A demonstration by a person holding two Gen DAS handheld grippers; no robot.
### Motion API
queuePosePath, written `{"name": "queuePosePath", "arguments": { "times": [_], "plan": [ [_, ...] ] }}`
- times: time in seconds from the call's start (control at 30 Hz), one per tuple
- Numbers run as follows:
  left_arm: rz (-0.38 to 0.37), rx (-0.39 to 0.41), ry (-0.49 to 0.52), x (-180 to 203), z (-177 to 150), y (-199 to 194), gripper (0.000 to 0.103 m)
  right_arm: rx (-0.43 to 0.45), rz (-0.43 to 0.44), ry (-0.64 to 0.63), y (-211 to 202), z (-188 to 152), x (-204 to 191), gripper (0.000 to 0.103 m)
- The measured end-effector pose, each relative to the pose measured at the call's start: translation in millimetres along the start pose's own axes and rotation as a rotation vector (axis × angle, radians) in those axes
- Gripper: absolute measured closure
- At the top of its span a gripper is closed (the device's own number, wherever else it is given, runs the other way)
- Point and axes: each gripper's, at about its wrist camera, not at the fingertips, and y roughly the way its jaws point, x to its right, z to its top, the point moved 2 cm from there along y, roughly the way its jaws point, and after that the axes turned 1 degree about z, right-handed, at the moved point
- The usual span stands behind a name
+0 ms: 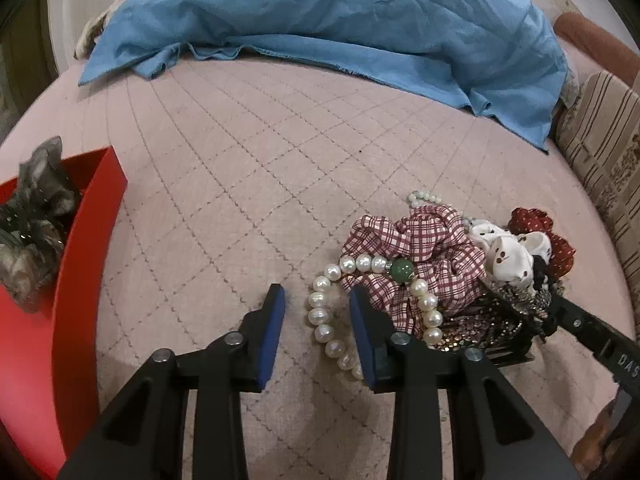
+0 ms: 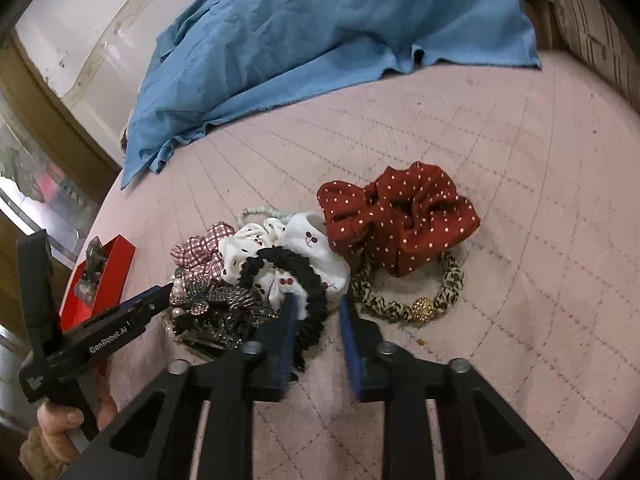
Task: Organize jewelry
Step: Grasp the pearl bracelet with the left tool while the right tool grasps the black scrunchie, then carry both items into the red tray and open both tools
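Note:
A pile of accessories lies on the pink quilted bed [image 1: 240, 152]. In the left wrist view my left gripper [image 1: 317, 296] is open, its jaws astride the left arc of a pearl bracelet [image 1: 320, 312] with a green bead [image 1: 402, 270], next to a plaid scrunchie [image 1: 420, 248]. In the right wrist view my right gripper [image 2: 317, 306] is open around a black ruffled hair tie [image 2: 316, 300] lying on a white cherry scrunchie [image 2: 308, 248]. A red dotted scrunchie [image 2: 400, 212], a leopard bracelet [image 2: 408, 300] and a rhinestone clip [image 2: 216, 304] lie close by.
A red box [image 1: 80, 248] holding a grey scrunchie [image 1: 32, 216] stands at the left; it also shows in the right wrist view [image 2: 104, 272]. A blue cloth [image 1: 340, 20] covers the far side of the bed. A striped cushion [image 1: 600, 152] lies at the right.

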Motion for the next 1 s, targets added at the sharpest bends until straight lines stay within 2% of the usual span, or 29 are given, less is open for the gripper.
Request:
{"name": "queuePosePath", "arguments": {
  "times": [0.03, 0.17, 0.3, 0.67, 1.0],
  "plan": [
    [0.02, 0.0, 0.009, 0, 0, 0, 0.094, -0.001, 0.006, 0.003, 0, 0, 0, 0.091],
    [-0.021, -0.018, -0.042, -10, 1, -7, 0.094, 0.01, 0.016, 0.006, -7, 0, -2, 0.093],
    [-0.039, 0.008, -0.072, -17, 0, -33, 0.094, 0.034, 0.021, 0.016, -23, 0, -4, 0.093],
    [-0.062, 0.116, -0.044, -16, -20, -115, 0.094, 0.101, 0.023, -0.016, -80, -14, -25, 0.093],
    [-0.068, 0.179, -0.121, -58, -31, -163, 0.094, 0.111, 0.026, -0.128, -104, -29, -69, 0.093]
  ]
}}
